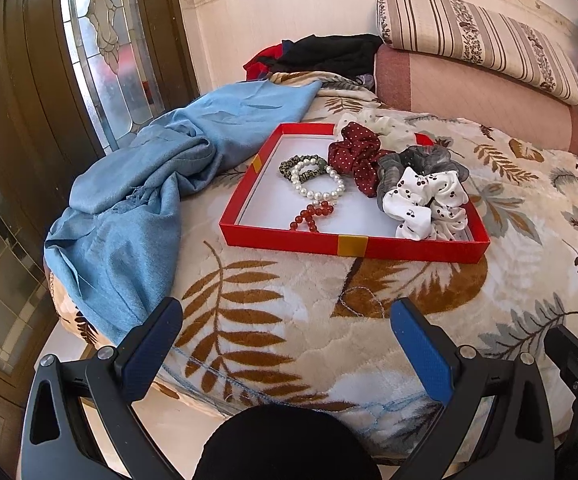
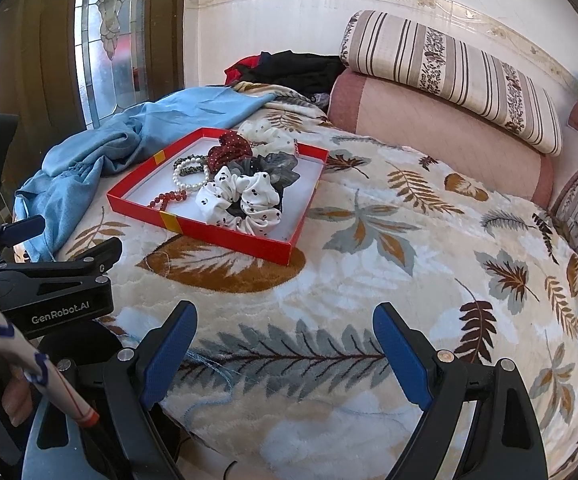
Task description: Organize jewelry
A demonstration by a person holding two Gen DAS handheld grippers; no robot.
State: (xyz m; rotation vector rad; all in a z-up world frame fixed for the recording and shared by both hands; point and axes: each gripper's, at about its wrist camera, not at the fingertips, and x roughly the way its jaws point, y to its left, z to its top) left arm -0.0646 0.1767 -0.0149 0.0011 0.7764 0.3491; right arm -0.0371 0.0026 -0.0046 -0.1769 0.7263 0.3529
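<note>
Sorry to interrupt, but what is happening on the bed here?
A person holds two tongs, both open and empty, above the leaf-patterned blanket. The left tongs and right tongs are short of the red tray, which holds scrunchies, a pearl bracelet and a red bead bracelet. Nothing is gripped.

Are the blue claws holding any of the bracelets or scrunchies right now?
No, nothing is held. The left gripper and the right gripper are both open over the blanket, short of the red tray.
</note>
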